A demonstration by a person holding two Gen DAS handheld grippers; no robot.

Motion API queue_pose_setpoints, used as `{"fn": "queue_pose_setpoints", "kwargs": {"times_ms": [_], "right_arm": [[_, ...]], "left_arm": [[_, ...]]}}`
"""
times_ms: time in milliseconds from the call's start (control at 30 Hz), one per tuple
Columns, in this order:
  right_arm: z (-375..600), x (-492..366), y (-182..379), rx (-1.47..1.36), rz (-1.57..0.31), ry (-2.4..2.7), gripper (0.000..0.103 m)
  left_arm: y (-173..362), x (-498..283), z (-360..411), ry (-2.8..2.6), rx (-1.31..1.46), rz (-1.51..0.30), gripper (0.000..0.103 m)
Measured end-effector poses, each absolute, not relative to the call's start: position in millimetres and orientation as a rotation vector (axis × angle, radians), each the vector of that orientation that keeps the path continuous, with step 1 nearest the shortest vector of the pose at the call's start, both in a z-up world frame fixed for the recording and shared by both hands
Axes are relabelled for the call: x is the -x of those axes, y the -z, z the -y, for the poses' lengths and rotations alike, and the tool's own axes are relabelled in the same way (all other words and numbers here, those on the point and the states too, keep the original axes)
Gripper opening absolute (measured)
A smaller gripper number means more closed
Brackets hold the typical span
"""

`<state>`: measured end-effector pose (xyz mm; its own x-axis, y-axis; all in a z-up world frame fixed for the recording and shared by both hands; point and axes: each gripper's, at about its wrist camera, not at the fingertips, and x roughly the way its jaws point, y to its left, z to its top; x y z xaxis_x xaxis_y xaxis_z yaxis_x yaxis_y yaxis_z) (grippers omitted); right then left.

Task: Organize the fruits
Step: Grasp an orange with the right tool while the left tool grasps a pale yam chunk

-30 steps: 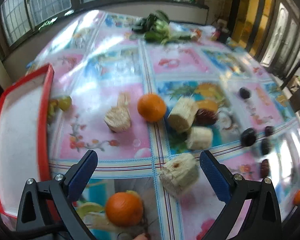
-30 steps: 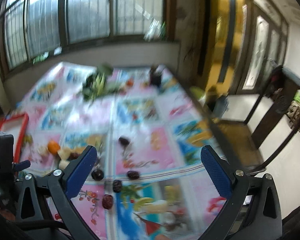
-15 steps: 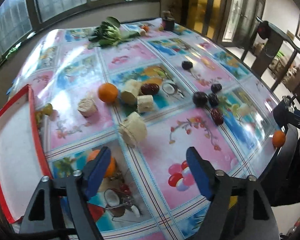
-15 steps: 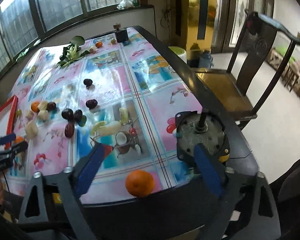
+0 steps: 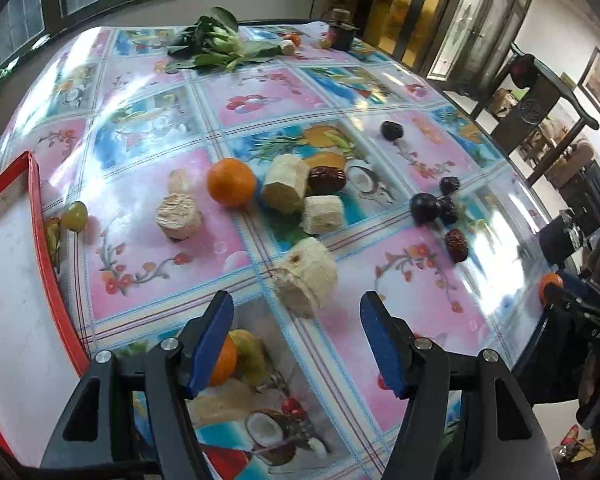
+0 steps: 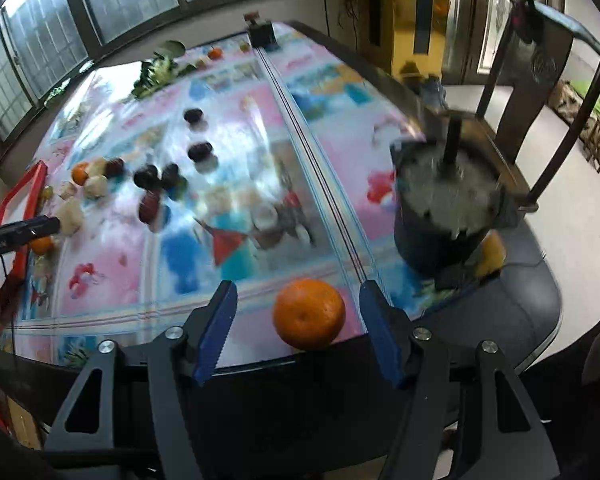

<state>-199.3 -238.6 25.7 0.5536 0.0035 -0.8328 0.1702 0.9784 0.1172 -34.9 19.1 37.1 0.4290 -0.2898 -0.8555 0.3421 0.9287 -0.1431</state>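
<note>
1. Orange fruit (image 6: 309, 314) sits at the very edge of the table (image 6: 500, 312), between the blue fingers (image 6: 216, 328) of my right claw (image 6: 298, 330). The fingers are apart and do not touch it yet.
2. If one finger bumps the orange before the other, I think it can roll off the edge and fall on the floor.
3. The right view is blurred, so my aim may be poor.
4. My left claw (image 5: 298, 338) is also apart and holds nothing; a pale cut chunk (image 5: 306, 276) lies just ahead of it.
5. The red tray (image 5: 48, 256) is far on the left, well apart from this orange, so the carry is long.
</note>
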Motion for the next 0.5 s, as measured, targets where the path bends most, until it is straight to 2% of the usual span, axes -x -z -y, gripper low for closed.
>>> {"fn": "queue_pose_setpoints", "kwargs": {"times_ms": [67, 167, 233, 500], "right_arm": [[237, 196, -18, -0.193, -1.005, 0.092, 0.048], [232, 197, -16, -0.161, -0.991, 0.101, 0.038], [232, 198, -16, -0.157, -0.988, 0.105, 0.038], [230, 199, -16, -0.143, -0.975, 0.106, 0.038]], "left_arm": [[-33, 32, -18, 0.414, -0.061, -1.075, 0.064], [-28, 26, -16, 0.431, -0.057, -1.102, 0.048], [-24, 23, -11, 0.448, -0.057, -1.124, 0.037], [-18, 16, 5, 0.438, -0.090, -1.119, 0.036]]}}
